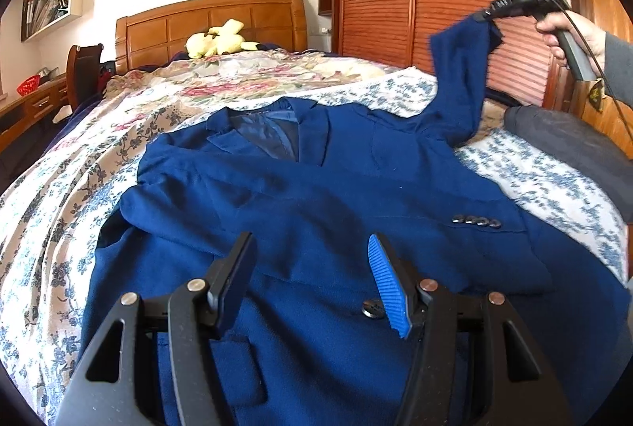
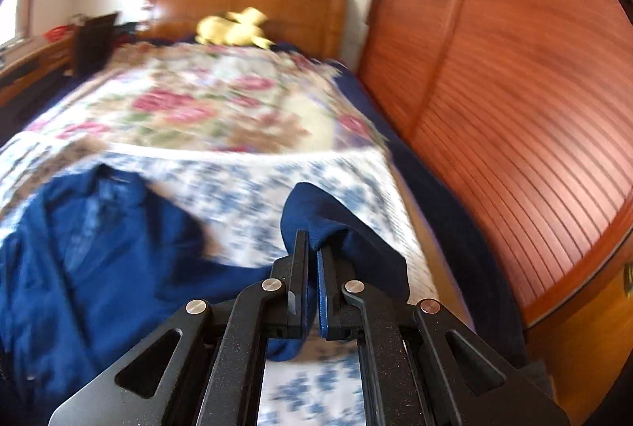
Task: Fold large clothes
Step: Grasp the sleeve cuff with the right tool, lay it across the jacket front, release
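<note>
The dark blue woven suit jacket (image 1: 316, 196) lies face-up across the frame's centre on the floral bedspread (image 1: 79, 188); the right gripper (image 2: 312, 252), jaws clamped on its sleeve cuff (image 2: 316, 216), lifts it at upper right. The left gripper (image 1: 312, 267) hovers half-open and empty over the hem; best carry the sleeve inward across the chest, keeping it taut and flat.

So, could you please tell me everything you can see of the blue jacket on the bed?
The blue jacket is a navy suit jacket of matte woven cloth, lying front-up on the floral bedspread, collar toward the headboard, its shiny lining showing at the neck. One sleeve is folded across its front, with four dark cuff buttons; a larger button sits lower down. The other sleeve is lifted off the bed, its cuff pinched in the shut right tongs. The open left tongs hover above the hem.
</note>
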Available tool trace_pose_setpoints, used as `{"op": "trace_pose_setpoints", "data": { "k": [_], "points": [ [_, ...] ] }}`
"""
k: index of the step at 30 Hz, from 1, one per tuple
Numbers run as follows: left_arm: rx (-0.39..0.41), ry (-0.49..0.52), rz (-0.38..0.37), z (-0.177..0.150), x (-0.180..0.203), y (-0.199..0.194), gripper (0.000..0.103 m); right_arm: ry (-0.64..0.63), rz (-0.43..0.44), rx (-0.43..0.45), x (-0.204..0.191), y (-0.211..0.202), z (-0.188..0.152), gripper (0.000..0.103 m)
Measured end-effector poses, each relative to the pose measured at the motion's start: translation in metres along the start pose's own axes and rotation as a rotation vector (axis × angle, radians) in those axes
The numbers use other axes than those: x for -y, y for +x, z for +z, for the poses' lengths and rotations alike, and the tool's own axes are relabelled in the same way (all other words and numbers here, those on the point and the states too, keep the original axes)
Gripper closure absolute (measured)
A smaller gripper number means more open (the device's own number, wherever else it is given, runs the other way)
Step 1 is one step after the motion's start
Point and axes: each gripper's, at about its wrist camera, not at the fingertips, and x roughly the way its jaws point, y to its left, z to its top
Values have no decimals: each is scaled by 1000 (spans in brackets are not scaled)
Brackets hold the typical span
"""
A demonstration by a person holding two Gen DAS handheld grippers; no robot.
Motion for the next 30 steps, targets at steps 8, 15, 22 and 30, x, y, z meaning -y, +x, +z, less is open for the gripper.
{"op": "trace_pose_setpoints", "data": {
  "k": [8,15,22,30],
  "points": [
    [34,-15,-14,3,-20,-42,45,-87,92,85,-89,-45,24,102],
    [35,-41,68,-10,-57,-77,45,-139,186,107,-160,-62,28,102],
    [57,-81,136,-20,-85,-107,45,-191,347,167,-232,-104,24,102],
    [69,-106,163,-22,-99,-116,45,-203,497,54,-285,-125,-31,85]
  ]
}}
